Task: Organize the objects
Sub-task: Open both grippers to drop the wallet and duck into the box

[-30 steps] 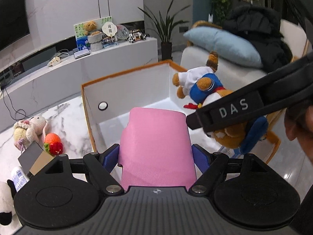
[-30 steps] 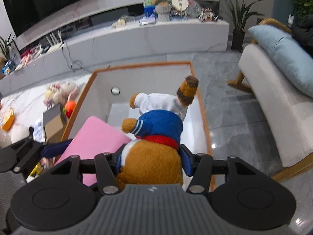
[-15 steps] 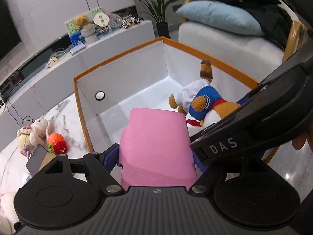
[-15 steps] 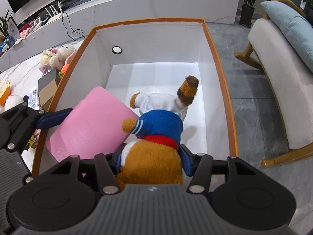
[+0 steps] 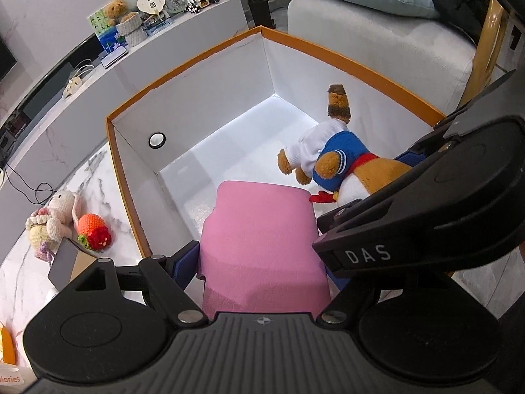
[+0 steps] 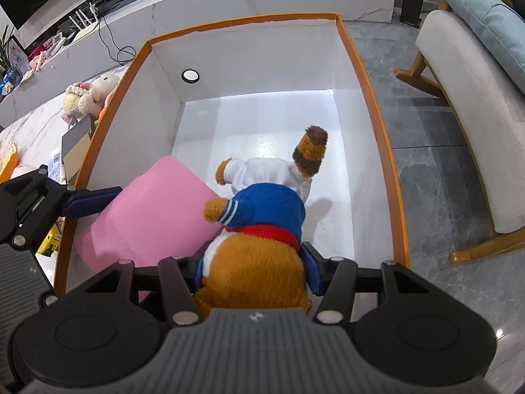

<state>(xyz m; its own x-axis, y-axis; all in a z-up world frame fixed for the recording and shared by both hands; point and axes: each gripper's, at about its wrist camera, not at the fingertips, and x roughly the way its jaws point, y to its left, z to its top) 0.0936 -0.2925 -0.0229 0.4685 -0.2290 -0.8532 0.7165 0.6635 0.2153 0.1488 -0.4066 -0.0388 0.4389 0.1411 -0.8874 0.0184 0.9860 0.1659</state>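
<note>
right now your left tool is clamped on the pink foam block, one blue finger pressed against each side, and you hold it tilted over the near left corner of the orange-rimmed box, inside the rim. your right tool is closed around the plush bear, gripping its brown furry body between the blue pads. the bear hangs head down over the box's white floor, with its blue jacket, white shirt and red trim pointing into the box, and one striped foot sticking up toward the far wall. in the right wrist view the pink block touches the bear's left side. outside the box, on the marbled surface to the left, lie a crocheted rabbit and a knitted strawberry, side by side, with a small cardboard box just beside them. beyond the box's right side stands a pale armchair with a light blue cushion.
</note>
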